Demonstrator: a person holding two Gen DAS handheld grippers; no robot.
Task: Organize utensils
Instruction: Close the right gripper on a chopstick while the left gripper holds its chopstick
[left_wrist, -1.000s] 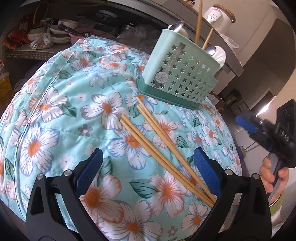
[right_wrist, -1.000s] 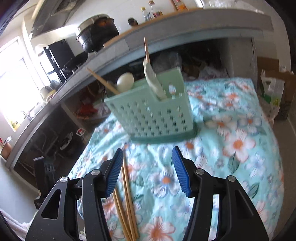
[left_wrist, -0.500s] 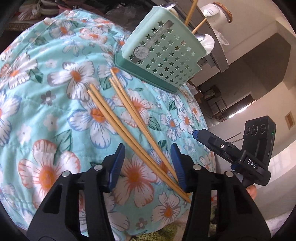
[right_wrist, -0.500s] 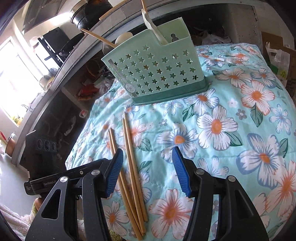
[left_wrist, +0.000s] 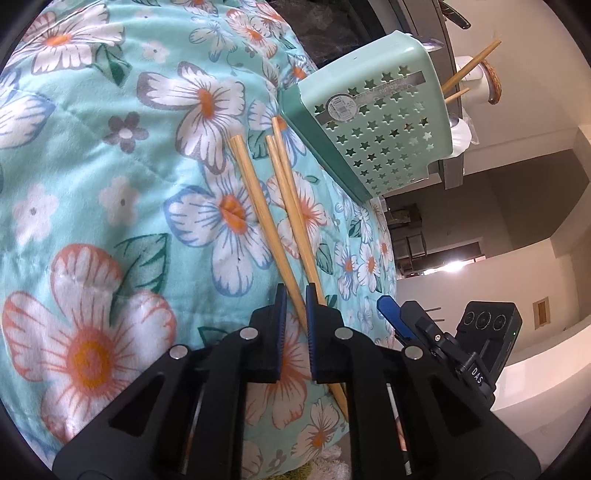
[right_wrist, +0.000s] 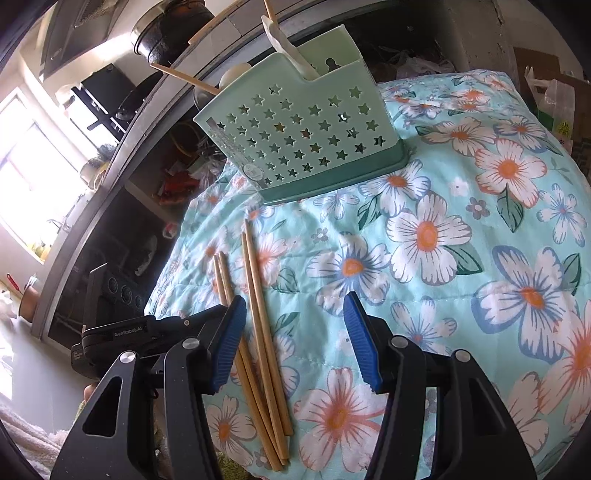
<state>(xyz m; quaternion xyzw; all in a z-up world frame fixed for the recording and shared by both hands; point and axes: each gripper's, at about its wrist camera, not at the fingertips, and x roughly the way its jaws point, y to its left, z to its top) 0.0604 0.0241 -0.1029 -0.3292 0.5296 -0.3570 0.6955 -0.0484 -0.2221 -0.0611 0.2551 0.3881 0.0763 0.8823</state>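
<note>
Two pairs of wooden chopsticks lie on a floral quilt (left_wrist: 92, 184) in front of a mint-green, star-perforated caddy (left_wrist: 384, 122) (right_wrist: 303, 136) that holds more chopsticks and spoons. My left gripper (left_wrist: 295, 295) is closing, and its blue pads pinch the left chopstick pair (left_wrist: 255, 192) near its lower end. The right chopstick pair (left_wrist: 291, 184) runs under the outer side of that gripper's right finger. My right gripper (right_wrist: 295, 299) hangs open low over the quilt. The right chopstick pair (right_wrist: 258, 314) lies between its jaws close to the left pad, untouched. The left chopstick pair (right_wrist: 221, 273) runs behind the left finger.
The quilt (right_wrist: 480, 258) drops away at its near and left edges. Behind the caddy runs a grey counter (right_wrist: 155, 110) with a black pot (right_wrist: 166, 33), and cluttered shelves sit beneath it. A plastic bag (right_wrist: 554, 96) stands at the far right. The other tool's black housing (left_wrist: 480, 343) hangs beside the quilt.
My left gripper came down, rolled and went from wide open to pinching the left chopstick pair. My right gripper sank toward the quilt with its jaws held the same width.
</note>
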